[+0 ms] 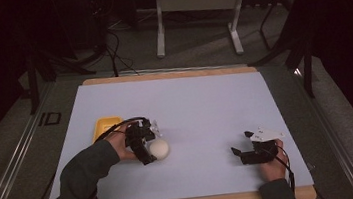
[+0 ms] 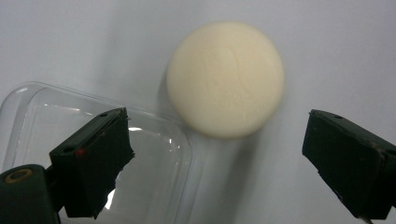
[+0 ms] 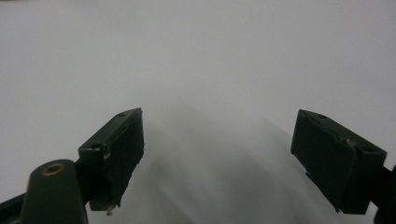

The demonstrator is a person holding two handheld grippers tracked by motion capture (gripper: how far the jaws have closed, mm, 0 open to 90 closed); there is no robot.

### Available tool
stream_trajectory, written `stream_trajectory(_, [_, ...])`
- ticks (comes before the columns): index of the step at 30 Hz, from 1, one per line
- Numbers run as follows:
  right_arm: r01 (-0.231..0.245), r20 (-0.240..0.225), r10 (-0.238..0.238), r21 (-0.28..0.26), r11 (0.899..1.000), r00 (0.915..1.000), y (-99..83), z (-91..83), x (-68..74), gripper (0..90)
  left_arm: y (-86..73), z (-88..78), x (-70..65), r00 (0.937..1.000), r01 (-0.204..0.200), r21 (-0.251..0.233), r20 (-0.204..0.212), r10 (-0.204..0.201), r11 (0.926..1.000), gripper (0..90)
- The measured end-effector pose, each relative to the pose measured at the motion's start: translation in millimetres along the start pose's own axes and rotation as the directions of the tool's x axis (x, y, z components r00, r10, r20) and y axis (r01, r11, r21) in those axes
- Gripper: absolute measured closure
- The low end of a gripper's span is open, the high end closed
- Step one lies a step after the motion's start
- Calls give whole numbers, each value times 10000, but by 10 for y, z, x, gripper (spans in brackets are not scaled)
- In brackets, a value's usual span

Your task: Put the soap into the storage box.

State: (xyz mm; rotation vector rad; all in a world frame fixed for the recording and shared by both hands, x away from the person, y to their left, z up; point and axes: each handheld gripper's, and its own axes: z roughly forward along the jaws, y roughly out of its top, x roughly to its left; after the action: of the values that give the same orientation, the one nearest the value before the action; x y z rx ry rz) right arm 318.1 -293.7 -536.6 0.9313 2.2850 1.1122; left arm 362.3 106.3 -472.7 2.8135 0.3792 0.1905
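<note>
While the left tool (image 2: 215,154) hangs with its 2 black jaws spread wide and gripping nothing, the round cream-coloured bar of soap (image 2: 225,78) lies on the pale sheet covering the table (image 1: 205,101), just ahead of the gap between them. In the high view the soap (image 1: 159,149) sits right at that tool (image 1: 145,142), near the table's left side, with a yellow rectangular tray (image 1: 102,125) just behind the hand. A clear plastic lid with rounded corners (image 2: 93,140) lies under the left-hand jaw, its edge touching or nearly touching the soap; which one I cannot tell.

The right tool (image 1: 241,153) rests well apart, also open and empty over bare sheet.

The likely trouble is that lid: a jaw closing on the soap could catch or push the clear plastic, nudging the soap sideways. The soap's smooth, rounded edge could also squirt out of an off-centre pinch.
</note>
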Motion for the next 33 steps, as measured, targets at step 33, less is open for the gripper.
stream_trajectory(33, [24,-31,-23,30,10000,10000,1,3,3,169,157,162,-2,9992,-335,379,220,327,9987,26])
